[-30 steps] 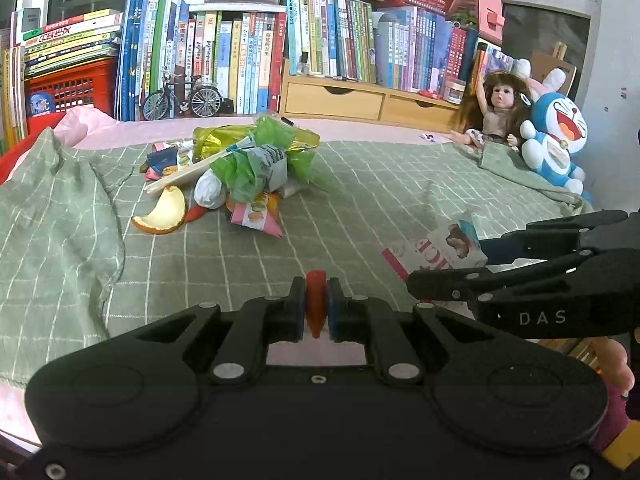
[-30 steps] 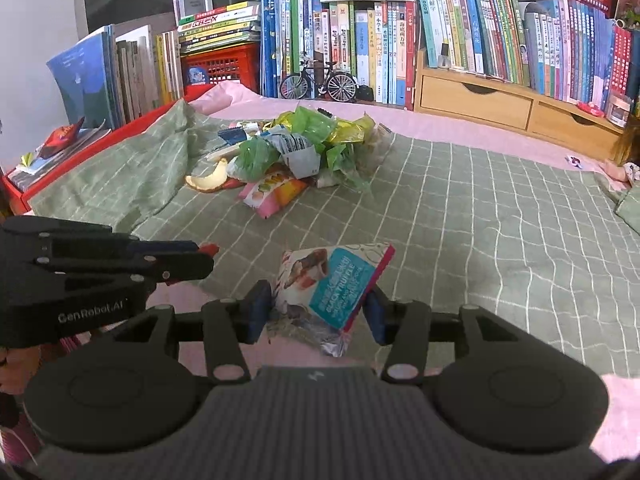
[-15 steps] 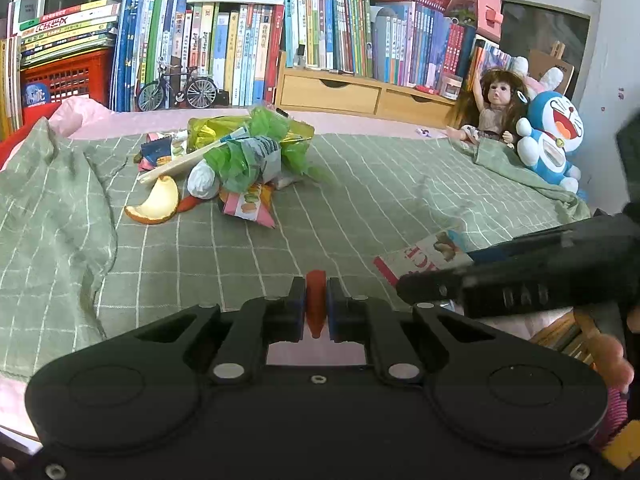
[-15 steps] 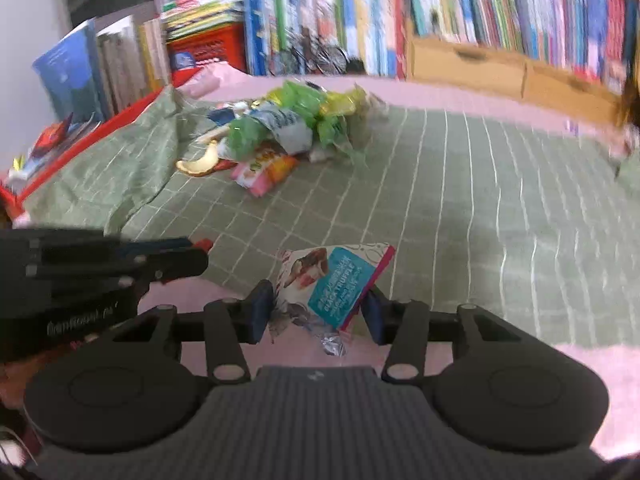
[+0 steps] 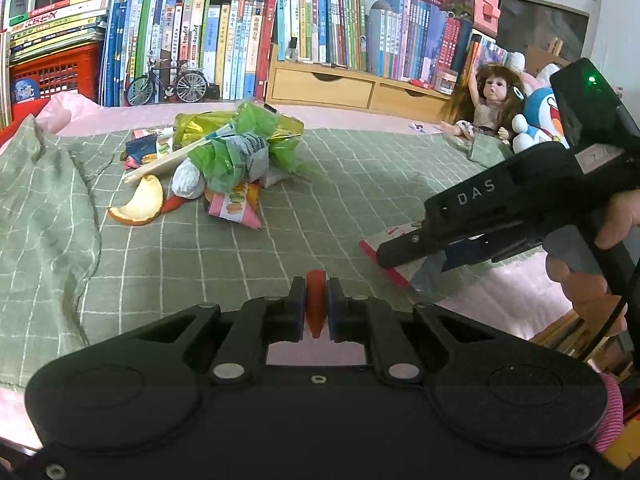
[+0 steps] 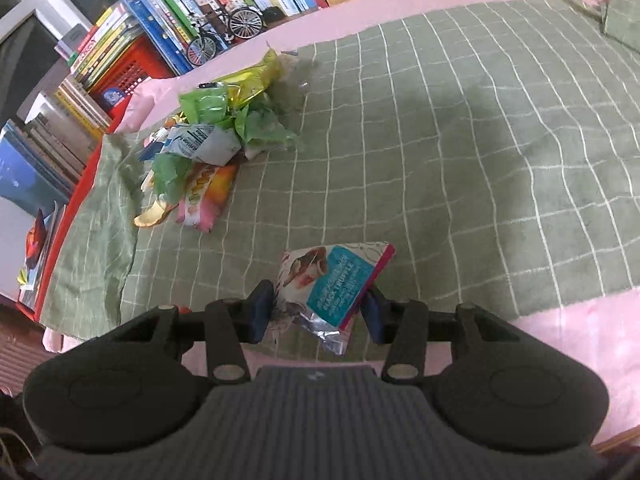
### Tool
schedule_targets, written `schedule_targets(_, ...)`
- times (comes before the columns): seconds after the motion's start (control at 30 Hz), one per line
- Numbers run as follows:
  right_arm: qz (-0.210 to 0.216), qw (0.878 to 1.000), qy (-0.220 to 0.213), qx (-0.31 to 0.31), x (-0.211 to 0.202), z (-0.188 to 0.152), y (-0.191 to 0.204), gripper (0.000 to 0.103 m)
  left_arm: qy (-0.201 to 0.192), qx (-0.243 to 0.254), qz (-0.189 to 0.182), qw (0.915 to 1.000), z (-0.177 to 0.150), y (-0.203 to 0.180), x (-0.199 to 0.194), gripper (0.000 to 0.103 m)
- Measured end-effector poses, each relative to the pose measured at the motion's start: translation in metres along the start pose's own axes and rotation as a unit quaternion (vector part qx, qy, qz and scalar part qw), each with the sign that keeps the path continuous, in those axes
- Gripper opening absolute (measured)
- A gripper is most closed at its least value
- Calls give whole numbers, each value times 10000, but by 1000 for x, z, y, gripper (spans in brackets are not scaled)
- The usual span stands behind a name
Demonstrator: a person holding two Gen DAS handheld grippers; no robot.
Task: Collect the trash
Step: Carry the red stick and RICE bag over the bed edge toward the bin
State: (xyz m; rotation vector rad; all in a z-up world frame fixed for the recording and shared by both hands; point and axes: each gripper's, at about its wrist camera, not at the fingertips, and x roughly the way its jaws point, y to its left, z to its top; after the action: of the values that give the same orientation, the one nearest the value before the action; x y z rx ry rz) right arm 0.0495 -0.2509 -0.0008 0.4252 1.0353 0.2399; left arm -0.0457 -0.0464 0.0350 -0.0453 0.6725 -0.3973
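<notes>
Pinching a crinkly foil wrapper (image 6: pixel 334 280), right claw (image 6: pixel 316 308) closes.

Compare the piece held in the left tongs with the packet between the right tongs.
The orange-red piece is small, plain and pinched edge-on between the shut left tongs; the truffle packet is wider, flat and printed in teal and white. The right tongs stand much wider apart around it, pads at its edges. Both sit near the front of the green checked blanket.

My right gripper (image 5: pixel 404 252) covers most of the snack wrapper (image 5: pixel 394 266); my hand (image 5: pixel 592 276) runs off the picture's right edge; book spines (image 6: pixel 168 12) blur.
</notes>
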Motion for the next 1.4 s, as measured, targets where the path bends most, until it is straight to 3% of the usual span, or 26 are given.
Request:
schedule_targets(0.3, 154, 9972, 237, 693, 2, 8, -13, 51, 45, -1, -71, 10000, -1, -4, -1, 10)
schedule_targets(0.6, 167, 9979, 206, 585, -11, -10, -12, 51, 4, 110, -119, 9999, -9, -10, -19, 10)
schedule_targets(1.1, 181, 9995, 6, -267, -53, -109, -3, 51, 216, 356, -359, 9985, -69, -22, -75, 10)
schedule_targets(1.4, -43, 9987, 244, -455, -37, -162, -11, 51, 809, 324, -389, 9954, -115, -24, -70, 10)
